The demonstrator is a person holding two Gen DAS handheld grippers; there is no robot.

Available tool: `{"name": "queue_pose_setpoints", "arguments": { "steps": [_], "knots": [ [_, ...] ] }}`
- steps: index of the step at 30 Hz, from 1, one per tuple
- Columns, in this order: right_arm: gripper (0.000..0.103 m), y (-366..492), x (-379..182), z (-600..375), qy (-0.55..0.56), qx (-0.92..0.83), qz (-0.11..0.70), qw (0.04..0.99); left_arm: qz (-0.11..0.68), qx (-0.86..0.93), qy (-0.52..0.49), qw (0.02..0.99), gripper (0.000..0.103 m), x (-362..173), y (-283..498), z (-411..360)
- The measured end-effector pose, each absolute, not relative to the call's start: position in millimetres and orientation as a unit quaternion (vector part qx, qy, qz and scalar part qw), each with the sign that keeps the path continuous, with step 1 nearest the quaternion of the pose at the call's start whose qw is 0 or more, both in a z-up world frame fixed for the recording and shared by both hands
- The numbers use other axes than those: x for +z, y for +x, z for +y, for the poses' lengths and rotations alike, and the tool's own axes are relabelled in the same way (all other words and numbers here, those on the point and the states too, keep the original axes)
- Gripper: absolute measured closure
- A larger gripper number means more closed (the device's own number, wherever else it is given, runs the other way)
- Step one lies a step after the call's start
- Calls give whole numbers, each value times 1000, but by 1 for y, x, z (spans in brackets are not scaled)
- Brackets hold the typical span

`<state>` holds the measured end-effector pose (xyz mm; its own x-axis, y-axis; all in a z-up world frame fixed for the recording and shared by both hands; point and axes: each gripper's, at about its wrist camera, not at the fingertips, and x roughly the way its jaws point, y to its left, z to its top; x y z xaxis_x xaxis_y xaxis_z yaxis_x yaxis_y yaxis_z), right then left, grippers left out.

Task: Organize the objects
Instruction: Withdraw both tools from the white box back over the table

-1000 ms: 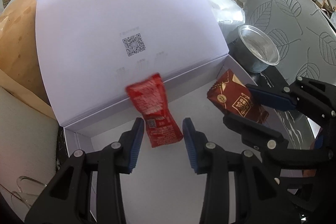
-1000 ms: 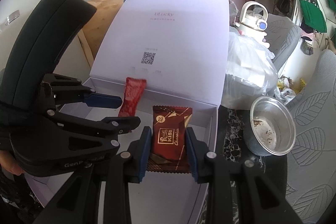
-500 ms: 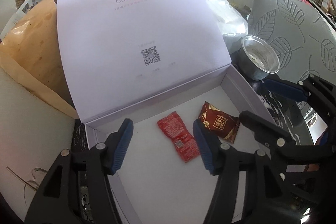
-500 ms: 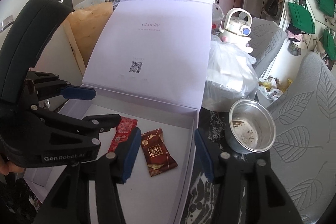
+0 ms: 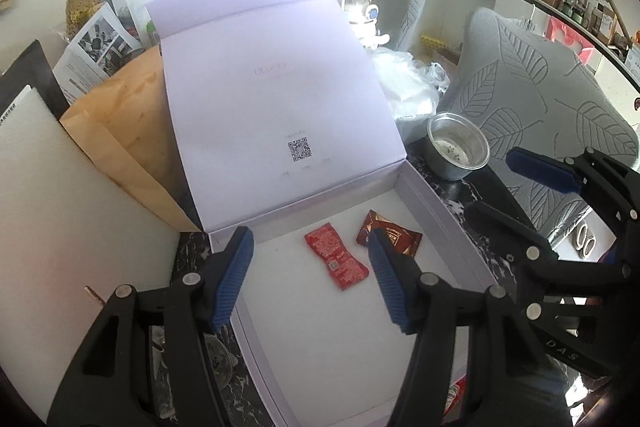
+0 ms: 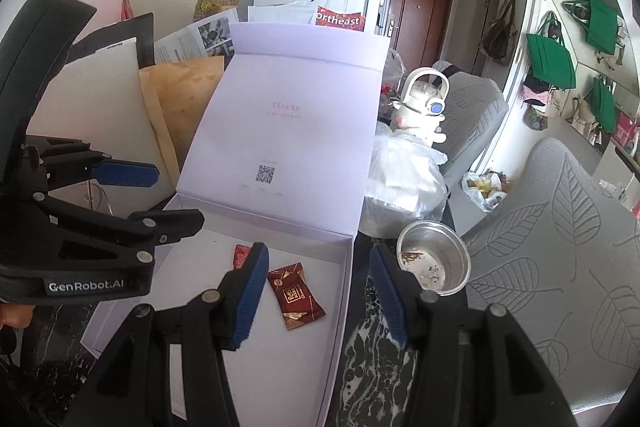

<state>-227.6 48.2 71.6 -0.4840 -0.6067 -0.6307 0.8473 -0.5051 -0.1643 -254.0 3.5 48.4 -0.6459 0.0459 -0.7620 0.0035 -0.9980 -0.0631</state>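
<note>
— Inside the white box, what is lying on the floor?

— Two flat packets are lying side by side near the back wall: a crinkled red packet and a glossy brown packet with gold corners. Both are sitting loose, touching neither tool.

— How are the tongs standing?

— The left gripper is hanging over the box with its ribbed blue pads apart, nothing between them. The right gripper is gaping too, its jaws straddling the box's right wall.

— What is one camera showing that the other is hiding?

— Looking from the left, the whole red packet is showing, while a pad is covering part of the brown one. From the right, the brown packet is lying in full sight and only an end of the red packet is peeking past the finger.

— And beside the box?

— A round, shiny metal cup is standing on the dark marbled tabletop, just right of the box, with a crumpled clear plastic bag behind it. The box's stiff lid is standing open.
</note>
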Motion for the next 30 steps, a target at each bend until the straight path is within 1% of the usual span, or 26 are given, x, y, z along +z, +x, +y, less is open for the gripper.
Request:
{"name": "queue_pose_setpoints", "arguments": {
  "steps": [7, 8, 12, 14, 22, 30],
  "knots": [
    [49, -199, 96, 69, 240, -839, 230, 431, -29, 916, -399, 10, 44, 74, -223, 6],
    [48, -195, 99, 72, 237, -841, 229, 429, -29, 918, -397, 8, 44, 78, -219, 6],
    [44, -181, 112, 85, 228, -849, 224, 420, -30, 922, -385, 5, 37, 89, -205, 6],
    [42, -175, 118, 90, 224, -853, 221, 417, -31, 924, -380, 3, 36, 94, -197, 6],
    [39, -151, 136, 112, 215, -864, 211, 403, -35, 929, -367, 3, 27, 109, -170, 5],
    [37, -122, 148, 132, 206, -873, 205, 391, -35, 932, -360, 8, 24, 118, -141, 9]
  ]
}}
